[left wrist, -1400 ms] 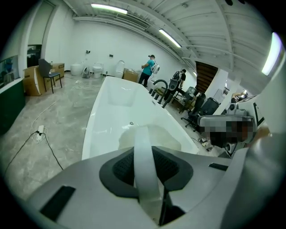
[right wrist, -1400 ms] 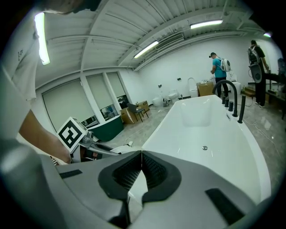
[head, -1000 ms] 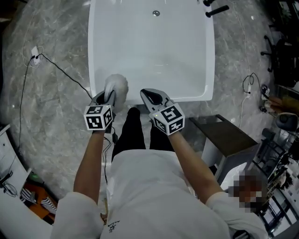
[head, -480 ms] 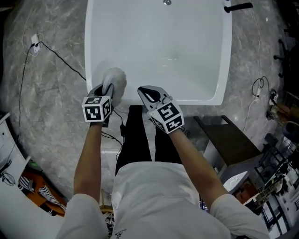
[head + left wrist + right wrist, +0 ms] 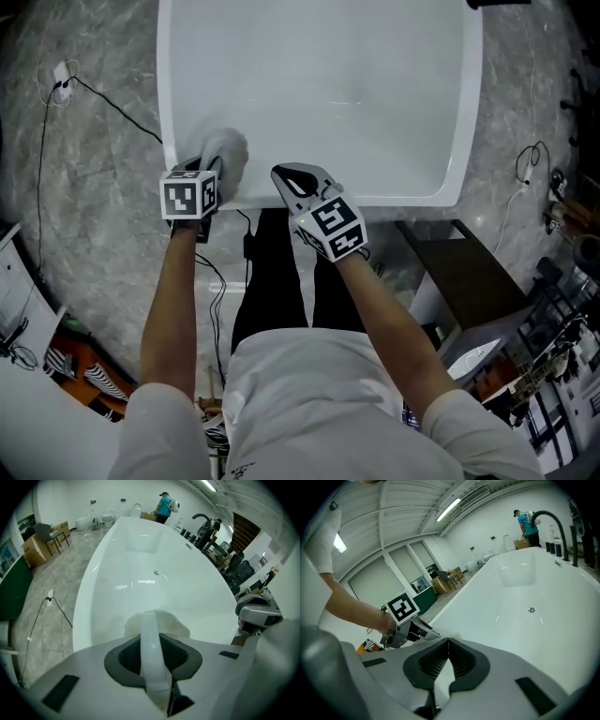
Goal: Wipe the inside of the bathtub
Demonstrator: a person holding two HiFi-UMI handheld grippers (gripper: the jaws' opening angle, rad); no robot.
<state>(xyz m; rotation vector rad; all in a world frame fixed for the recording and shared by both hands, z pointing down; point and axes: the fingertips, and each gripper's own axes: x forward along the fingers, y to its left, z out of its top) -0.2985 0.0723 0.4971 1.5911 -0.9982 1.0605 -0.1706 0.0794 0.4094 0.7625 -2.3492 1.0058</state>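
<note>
The person stands at the near end of the white bathtub [image 5: 356,94] with one hand-held gripper in each hand. The left hand-held gripper [image 5: 212,165] pinches the white strap [image 5: 149,644] of a fluffy white wiping pad [image 5: 227,148]; in the left gripper view the strap runs straight between the dark ribbed pads, and the pad's fluffy body [image 5: 180,626] bulges out beyond the jaw tips. The pad sits at the tub's near left corner, just inside the rim and low against the inner wall; whether it presses on the surface cannot be told.

The right hand-held gripper [image 5: 283,176] hovers over the near rim, just beside the left one and to its right. Its jaws are pressed together at the tips, with nothing between them, as the right gripper view [image 5: 449,642] shows.

The tub's interior is bare and glossy, with a small round drain [image 5: 156,573] near the far end and a black curved faucet [image 5: 548,515] on the far right edge. A black cable [image 5: 103,103] trails across the grey marbled floor [image 5: 84,216] to the left of the tub.
</note>
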